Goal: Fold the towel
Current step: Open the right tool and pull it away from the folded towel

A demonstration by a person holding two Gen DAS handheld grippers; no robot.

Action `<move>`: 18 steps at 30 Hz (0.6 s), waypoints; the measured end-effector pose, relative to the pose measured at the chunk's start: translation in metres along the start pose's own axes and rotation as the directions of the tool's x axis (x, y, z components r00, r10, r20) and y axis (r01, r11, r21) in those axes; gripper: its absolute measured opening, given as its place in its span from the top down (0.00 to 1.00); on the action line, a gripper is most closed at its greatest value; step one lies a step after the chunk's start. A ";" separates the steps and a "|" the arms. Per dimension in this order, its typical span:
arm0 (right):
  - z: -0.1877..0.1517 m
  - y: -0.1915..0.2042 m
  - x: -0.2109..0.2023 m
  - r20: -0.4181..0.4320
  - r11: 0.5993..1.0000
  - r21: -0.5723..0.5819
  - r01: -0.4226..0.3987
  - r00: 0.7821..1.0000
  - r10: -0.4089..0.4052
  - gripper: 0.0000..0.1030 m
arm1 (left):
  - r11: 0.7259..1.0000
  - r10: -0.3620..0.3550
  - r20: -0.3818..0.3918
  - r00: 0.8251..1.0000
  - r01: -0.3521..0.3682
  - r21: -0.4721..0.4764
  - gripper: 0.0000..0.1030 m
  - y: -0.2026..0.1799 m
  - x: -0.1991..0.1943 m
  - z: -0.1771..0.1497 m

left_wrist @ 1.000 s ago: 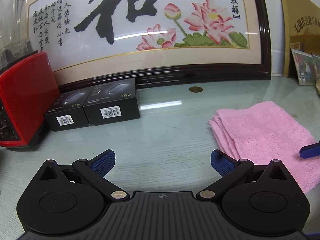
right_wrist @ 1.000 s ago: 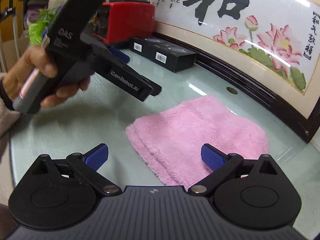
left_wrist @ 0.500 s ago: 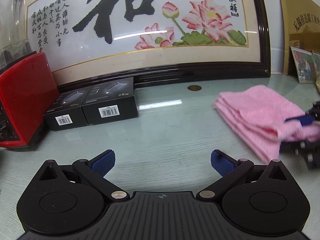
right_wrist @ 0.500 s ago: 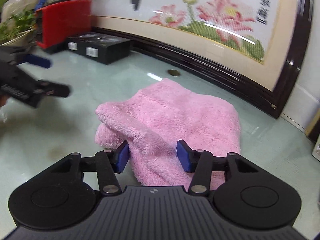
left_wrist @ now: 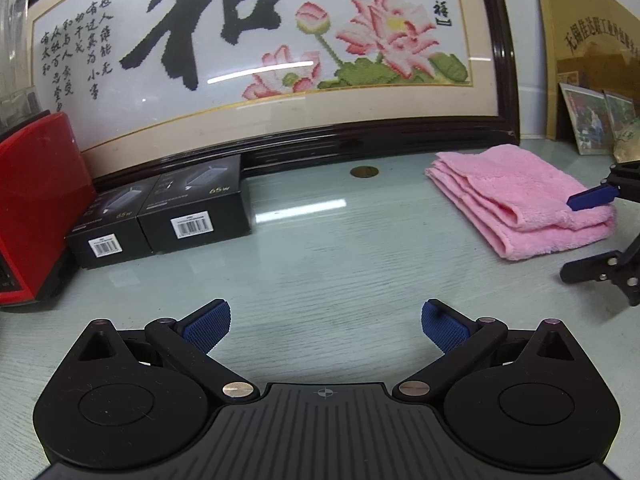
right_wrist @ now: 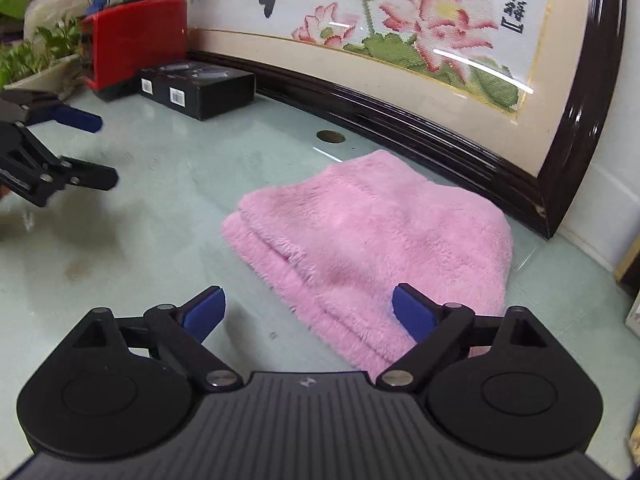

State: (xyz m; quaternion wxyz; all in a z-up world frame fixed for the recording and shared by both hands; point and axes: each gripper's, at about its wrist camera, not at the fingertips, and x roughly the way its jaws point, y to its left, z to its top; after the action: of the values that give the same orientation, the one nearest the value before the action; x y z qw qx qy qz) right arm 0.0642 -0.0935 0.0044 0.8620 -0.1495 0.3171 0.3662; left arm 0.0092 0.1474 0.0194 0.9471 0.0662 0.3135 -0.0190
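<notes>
A pink towel [right_wrist: 372, 240] lies folded in several layers on the pale glass table, near the framed picture; it also shows at the right of the left wrist view [left_wrist: 516, 200]. My right gripper [right_wrist: 308, 314] is open and empty, just in front of the towel's near edge, its right finger over the towel. In the left wrist view it [left_wrist: 588, 236] shows at the right edge beside the towel. My left gripper [left_wrist: 325, 322] is open and empty over bare table, well left of the towel; it shows at the left of the right wrist view [right_wrist: 86, 148].
A large framed embroidery [left_wrist: 280, 52] leans along the back of the table. Two black boxes [left_wrist: 168, 212] and a red appliance [left_wrist: 32, 208] stand at the back left. A coin [left_wrist: 364, 171] lies near the frame. Small pictures [left_wrist: 596, 122] stand at the right. Plants [right_wrist: 36, 52] are at the far left.
My right gripper gripped the towel's near edge, carried it towards the frame, then let go and opened. The towel now lies folded smaller and farther back. The left gripper has stayed put.
</notes>
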 end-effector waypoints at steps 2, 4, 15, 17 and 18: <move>-0.002 -0.008 -0.012 0.048 0.996 0.064 -0.061 0.997 0.058 0.09 | 1.000 -0.003 0.010 1.000 0.003 0.002 0.00 -0.002 0.000 0.000; -0.003 -0.018 -0.014 0.067 0.982 0.136 -0.127 0.991 0.119 0.06 | 1.000 -0.016 0.021 1.000 0.017 -0.004 0.00 -0.003 0.000 0.001; -0.024 -0.054 -0.056 0.153 0.882 0.462 -0.095 0.988 0.026 0.05 | 0.988 -0.144 -0.008 0.990 0.143 -0.051 0.00 -0.065 0.006 0.008; -0.037 -0.054 -0.064 0.122 0.870 0.492 -0.013 0.991 -0.054 0.05 | 0.987 -0.157 -0.014 0.988 0.156 -0.021 0.00 -0.081 0.006 0.007; -0.044 -0.051 -0.068 0.105 0.871 0.490 0.029 0.990 -0.093 0.05 | 0.987 -0.163 -0.017 0.987 0.163 -0.001 0.00 -0.091 0.005 0.006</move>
State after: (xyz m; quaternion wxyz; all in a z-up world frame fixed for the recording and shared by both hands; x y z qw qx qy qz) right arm 0.0455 -0.1865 0.0169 0.9011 0.0855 0.3393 0.2559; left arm 0.0096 0.0568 0.0111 0.9397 0.0406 0.3259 -0.0957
